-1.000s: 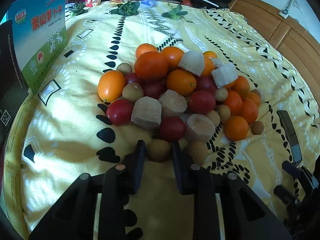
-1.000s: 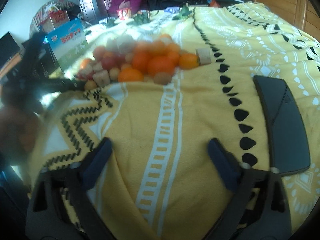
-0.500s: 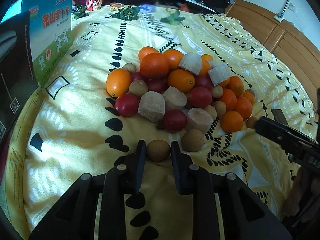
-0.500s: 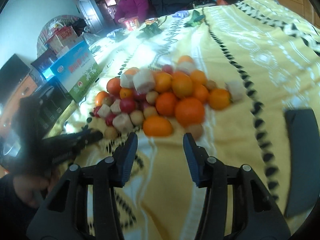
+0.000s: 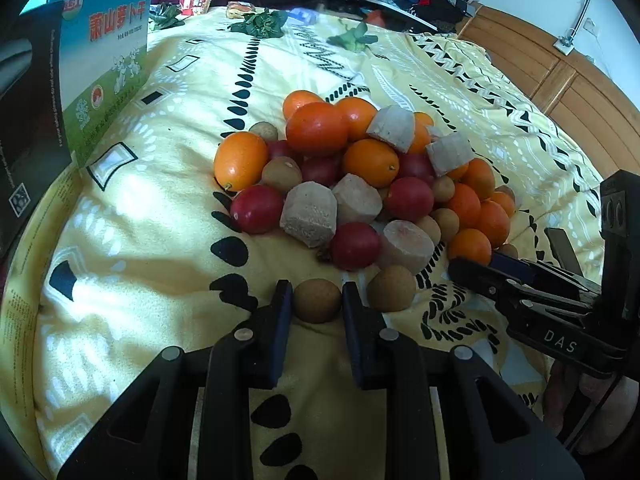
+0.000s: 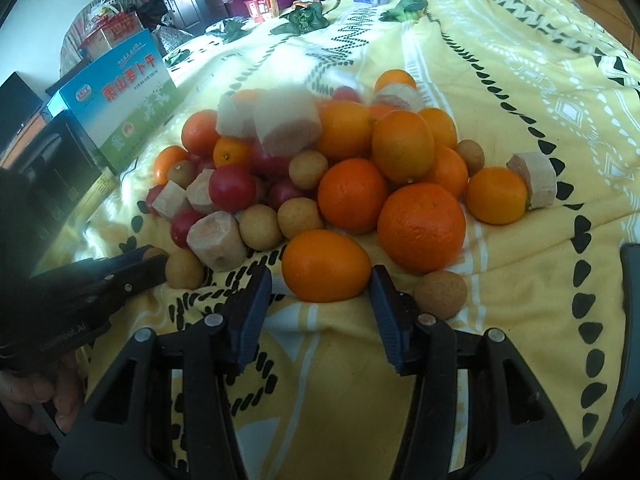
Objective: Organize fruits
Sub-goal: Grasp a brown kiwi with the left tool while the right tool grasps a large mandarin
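Box [image 5: 100, 60] left – phone [image 6: 632, 320] right

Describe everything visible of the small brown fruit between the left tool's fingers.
The longan is a small round fruit with a dull tan, slightly rough skin, whole and unpeeled. It sits on the yellow patterned bedspread, just in front of the fruit pile and apart from it. The left tool is shut on it, one pad on each side.

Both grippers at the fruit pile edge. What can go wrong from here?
1. The right gripper has been closing around the oval orange fruit, which sits against the pile; pulling it may set the big orange rolling.
2. The left gripper pinches a small round brown fruit; it could pop out.
3. The grippers sit close together and may collide.
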A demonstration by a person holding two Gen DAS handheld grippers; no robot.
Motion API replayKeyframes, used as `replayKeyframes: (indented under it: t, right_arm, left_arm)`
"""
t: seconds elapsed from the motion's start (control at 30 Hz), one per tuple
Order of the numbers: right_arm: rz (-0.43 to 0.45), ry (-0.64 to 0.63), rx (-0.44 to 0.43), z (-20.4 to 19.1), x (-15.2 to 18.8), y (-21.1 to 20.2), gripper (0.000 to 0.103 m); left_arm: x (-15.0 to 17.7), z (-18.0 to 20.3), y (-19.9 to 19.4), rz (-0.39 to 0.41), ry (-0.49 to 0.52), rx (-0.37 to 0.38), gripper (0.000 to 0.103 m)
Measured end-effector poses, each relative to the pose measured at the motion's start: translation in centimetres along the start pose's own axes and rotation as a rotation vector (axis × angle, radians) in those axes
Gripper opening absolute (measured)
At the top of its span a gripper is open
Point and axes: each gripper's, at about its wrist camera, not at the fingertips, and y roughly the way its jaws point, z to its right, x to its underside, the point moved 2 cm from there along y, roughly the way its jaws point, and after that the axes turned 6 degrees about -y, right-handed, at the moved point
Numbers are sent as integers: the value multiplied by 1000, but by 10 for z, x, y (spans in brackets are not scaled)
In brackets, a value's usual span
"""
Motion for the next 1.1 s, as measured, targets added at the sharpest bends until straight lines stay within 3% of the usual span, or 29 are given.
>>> replayKeyframes:
  t: [0.33, 0.9, 1.1]
  right_arm:
    - [90, -77, 23, -24, -7, -43, 44]
    - [164, -150, 16, -69, -30, -84, 44]
    - [209, -204, -7, -101, -51, -98, 44]
  left_arm:
    - [-5, 9, -28, 36, 20, -111, 25]
    - [-26, 4, -98, 154, 7, -139, 25]
    - [-36, -10, -138, 229, -7, -181, 25]
